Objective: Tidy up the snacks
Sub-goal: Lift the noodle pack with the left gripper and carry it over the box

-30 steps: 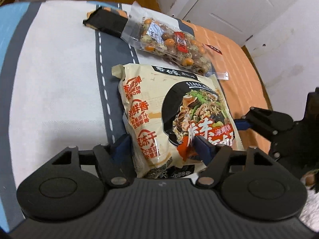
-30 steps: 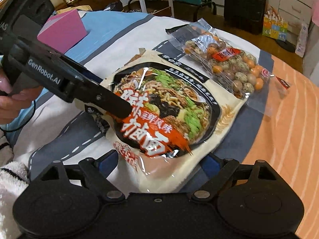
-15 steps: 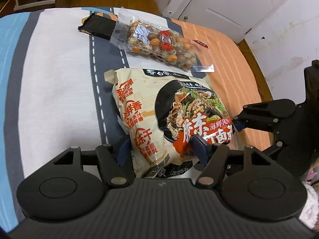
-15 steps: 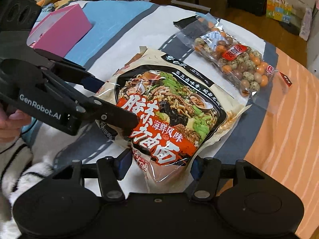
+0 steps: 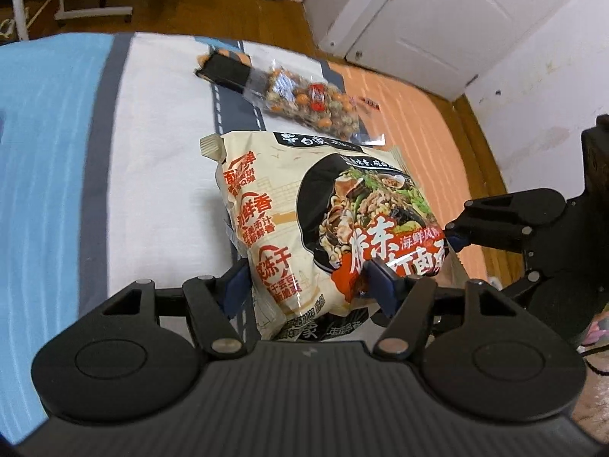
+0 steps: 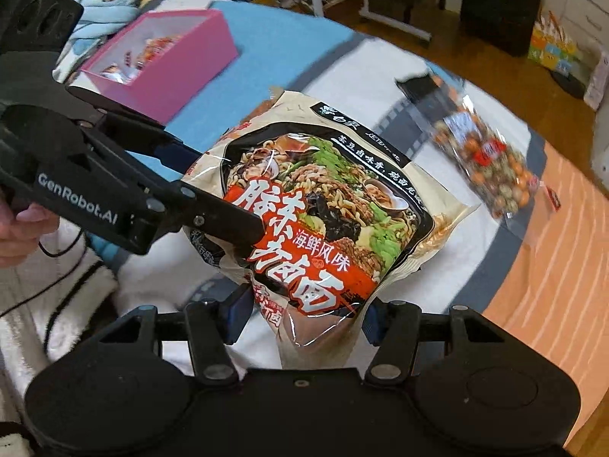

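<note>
We see a glossy, crinkled plastic noodle packet (image 6: 323,205), a clear shiny plastic bag of nuts (image 6: 491,167), matt cloth bedsheet (image 5: 152,175), and matt black plastic claws.

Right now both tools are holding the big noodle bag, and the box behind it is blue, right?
Almost. Both tools, the left tool and the right tool, do grip the noodle bag, but the box is pink, not blue. The right wrist view shows it sitting on the blue part of the bed cover.
</note>
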Motion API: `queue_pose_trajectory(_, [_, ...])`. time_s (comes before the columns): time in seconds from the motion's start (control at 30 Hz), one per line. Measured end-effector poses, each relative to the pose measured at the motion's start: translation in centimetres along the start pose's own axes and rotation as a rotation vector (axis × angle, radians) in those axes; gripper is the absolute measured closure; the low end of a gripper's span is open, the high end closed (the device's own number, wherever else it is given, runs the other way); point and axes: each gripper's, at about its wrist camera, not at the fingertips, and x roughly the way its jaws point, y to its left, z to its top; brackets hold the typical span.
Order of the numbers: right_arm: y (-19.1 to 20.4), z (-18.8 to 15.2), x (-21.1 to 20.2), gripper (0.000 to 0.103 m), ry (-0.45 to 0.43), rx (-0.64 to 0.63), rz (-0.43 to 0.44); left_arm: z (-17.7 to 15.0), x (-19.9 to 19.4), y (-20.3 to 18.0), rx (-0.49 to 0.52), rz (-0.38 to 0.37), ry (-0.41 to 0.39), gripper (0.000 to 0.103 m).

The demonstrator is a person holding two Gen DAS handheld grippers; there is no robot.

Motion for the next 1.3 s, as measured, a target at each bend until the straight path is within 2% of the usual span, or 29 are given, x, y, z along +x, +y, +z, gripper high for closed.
queue_pose_trajectory(0.4, [10.0,2.2,-2.6,0.04,-0.049,-0.148,-0.03,-3.9,-9.6,3.5,-0.011,0.024,-0.067,0.038])
queue_pose_trajectory(0.6, [14.8,3.7,-3.1,0.04,-0.085,-0.208,-0.024,-6.0,-14.3,5.9,-0.015,0.067,-0.118,0.038])
queue_pose_trajectory(0.9, [20.6,8.1,-1.2,0.04,-0.122,-0.272,-0.006,-7.0,-19.4,11.0,-0.056,0.147,-0.179,0.038])
queue_pose_trajectory(1.07, [22.6,11.6,0.4,0.04,-0.168,-0.287,0.046,-7.1,-22.2,14.7,-0.076,0.217,-0.266,0.04])
queue_pose_trajectory(1.17, [23.0,13.7,2.2,0.04,-0.202,-0.29,0.095,-6.9,-23.0,17.2,-0.09,0.253,-0.299,0.041])
queue_pose_trajectory(1.3, [24.2,15.9,4.9,0.04,-0.256,-0.326,0.107,-6.3,-23.2,21.1,-0.126,0.277,-0.329,0.041])
